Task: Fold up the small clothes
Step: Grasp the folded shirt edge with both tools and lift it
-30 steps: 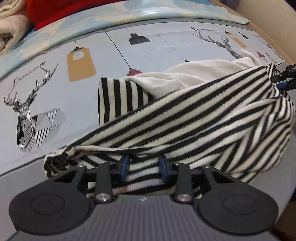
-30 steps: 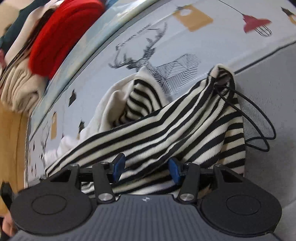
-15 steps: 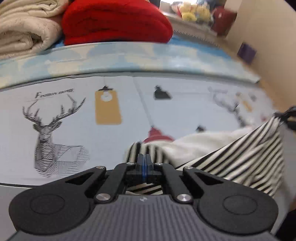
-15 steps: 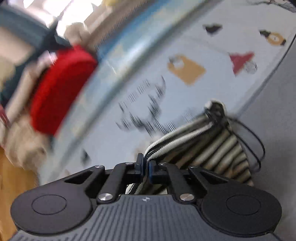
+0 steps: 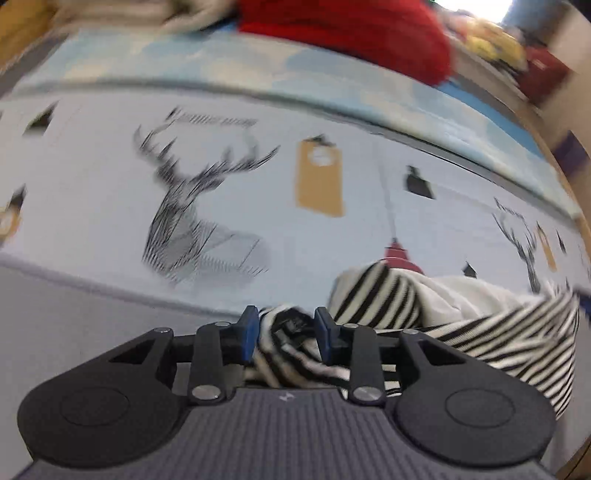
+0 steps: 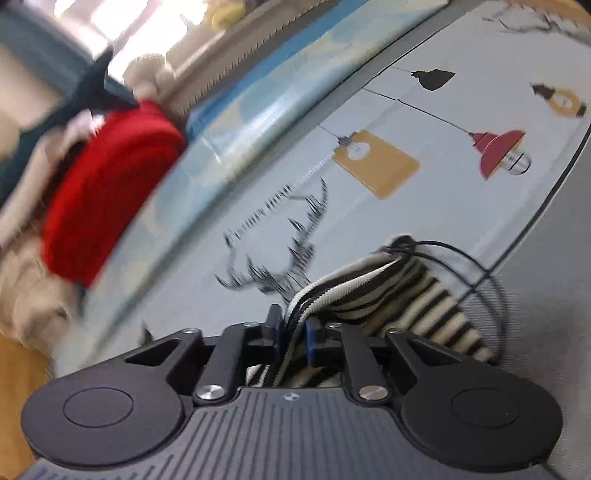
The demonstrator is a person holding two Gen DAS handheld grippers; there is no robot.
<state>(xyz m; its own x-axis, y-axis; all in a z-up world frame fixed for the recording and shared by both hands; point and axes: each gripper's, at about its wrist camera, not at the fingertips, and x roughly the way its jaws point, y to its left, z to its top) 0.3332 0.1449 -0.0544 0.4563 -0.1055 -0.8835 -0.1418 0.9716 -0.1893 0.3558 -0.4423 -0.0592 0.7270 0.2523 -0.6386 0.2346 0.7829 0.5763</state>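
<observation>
A black-and-white striped garment (image 5: 480, 332) with a plain cream part lies bunched on a printed sheet with deer and lamp pictures. My left gripper (image 5: 286, 334) is open, its blue pads either side of a bunched striped end of the garment. My right gripper (image 6: 291, 334) is shut on a folded striped edge (image 6: 354, 291) of the same garment, which stretches away from the pads. A thin black cord (image 6: 491, 280) loops off the far end of the garment. Both views are blurred.
A red folded blanket (image 5: 351, 26) and cream blankets (image 6: 26, 302) are stacked at the far edge of the bed. The printed sheet (image 5: 110, 129) spreads to the left. A plain grey strip (image 6: 554, 277) borders the sheet near me.
Both grippers shut on the garment half a second ago and lifted. Since then my left gripper has opened again. My right gripper stays shut on the striped edge.
</observation>
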